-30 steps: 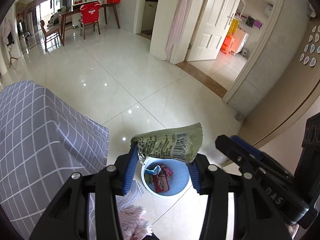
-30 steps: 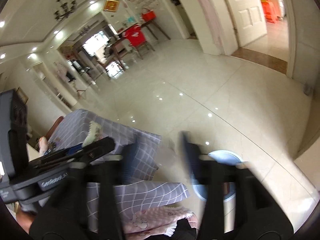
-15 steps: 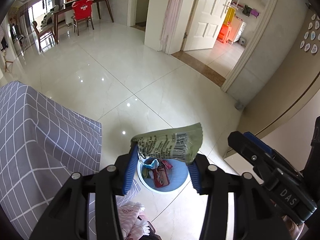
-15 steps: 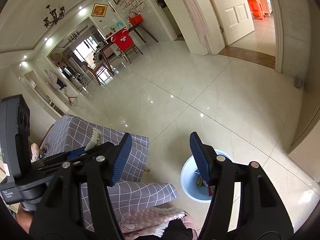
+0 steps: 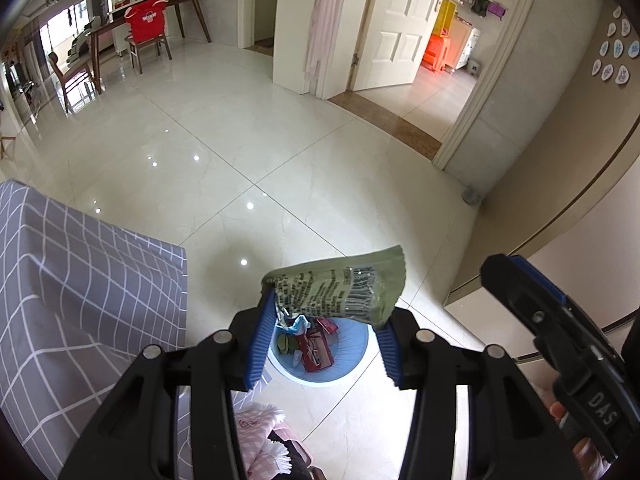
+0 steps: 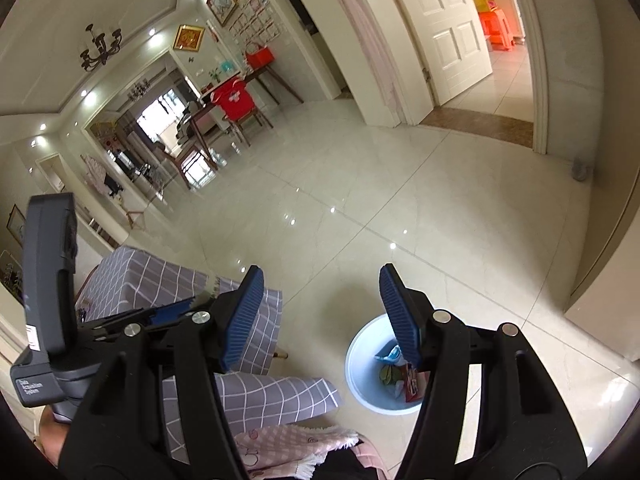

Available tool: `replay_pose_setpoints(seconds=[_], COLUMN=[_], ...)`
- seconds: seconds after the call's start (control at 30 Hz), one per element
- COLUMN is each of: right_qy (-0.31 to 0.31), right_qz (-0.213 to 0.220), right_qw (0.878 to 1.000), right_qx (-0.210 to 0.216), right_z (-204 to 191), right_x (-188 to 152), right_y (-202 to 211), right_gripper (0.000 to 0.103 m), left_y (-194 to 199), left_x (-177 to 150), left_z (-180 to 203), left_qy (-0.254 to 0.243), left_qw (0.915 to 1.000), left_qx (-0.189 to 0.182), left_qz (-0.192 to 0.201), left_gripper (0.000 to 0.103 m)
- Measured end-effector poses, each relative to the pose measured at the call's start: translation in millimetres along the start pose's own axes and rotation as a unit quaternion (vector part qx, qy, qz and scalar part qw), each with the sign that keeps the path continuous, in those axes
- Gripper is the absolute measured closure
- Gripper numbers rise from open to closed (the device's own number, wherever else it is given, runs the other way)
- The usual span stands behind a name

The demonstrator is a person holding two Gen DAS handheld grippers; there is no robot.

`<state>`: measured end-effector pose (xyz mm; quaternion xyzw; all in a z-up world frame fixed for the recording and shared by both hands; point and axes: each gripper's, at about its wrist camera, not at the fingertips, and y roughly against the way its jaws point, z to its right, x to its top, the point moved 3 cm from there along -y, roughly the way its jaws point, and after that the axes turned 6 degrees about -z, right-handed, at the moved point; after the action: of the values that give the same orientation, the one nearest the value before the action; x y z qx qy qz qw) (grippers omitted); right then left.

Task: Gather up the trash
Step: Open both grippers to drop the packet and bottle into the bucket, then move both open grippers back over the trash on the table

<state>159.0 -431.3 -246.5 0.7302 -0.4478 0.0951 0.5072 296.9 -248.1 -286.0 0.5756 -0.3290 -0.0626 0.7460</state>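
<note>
The pale tiled floor [image 5: 280, 152] fills the view, and the grey checked cloth [image 5: 80, 300] over the worktop sits left of the blue bin [image 5: 352, 364]. The bin has slid in under the left tongs [image 5: 326, 332] over the last second, so a drop looks close. Those tongs stay clenched on the green wrapper [image 5: 340, 292], right above the bin. Right tongs [image 6: 320, 312] spread, nothing between them.

Both wrist cameras tilting down at the floor

Left view is peering steeply past its tongs [image 5: 324, 332] over the blue bin [image 5: 352, 354]; right view is looking shallower, sharing that bin [image 6: 360, 364], grey checked surface [image 6: 160, 280] and doorway.
</note>
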Motion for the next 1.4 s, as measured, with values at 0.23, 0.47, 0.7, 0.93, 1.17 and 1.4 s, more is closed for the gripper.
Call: replay_pose_setpoints(seconds=[0.23, 0.47, 0.7, 0.93, 1.17, 1.4], right_qy=[-0.013, -0.017, -0.015, -0.004, 0.015, 0.05], right_qz=[0.052, 0.069, 0.058, 0.05, 0.047, 0.033], right_qw=[0.998, 0.997, 0.998, 0.999, 0.999, 0.998], right_qx=[-0.019, -0.025, -0.024, -0.02, -0.011, 0.02], right_z=[11, 14, 6, -9, -34, -87], right_x=[4, 4, 0, -2, -7, -18], right_y=[20, 27, 23, 23, 27, 19], right_gripper=[0.042, 0.041, 0.041, 0.04, 0.039, 0.039], left_y=[-3, -4, 9, 37, 76, 127], left_x=[7, 10, 4, -5, -19, -47], left_z=[20, 19, 8, -10, -43, -108], left_qy=[-0.018, -0.006, 0.003, 0.022, 0.053, 0.096], left_qw=[0.9998, 0.9999, 0.9998, 0.9991, 0.9966, 0.9896], left_qx=[-0.004, 0.011, 0.016, 0.019, 0.023, 0.05], left_qz=[0.002, 0.003, 0.01, 0.029, 0.059, 0.095], left_gripper=[0.055, 0.028, 0.028, 0.028, 0.027, 0.025])
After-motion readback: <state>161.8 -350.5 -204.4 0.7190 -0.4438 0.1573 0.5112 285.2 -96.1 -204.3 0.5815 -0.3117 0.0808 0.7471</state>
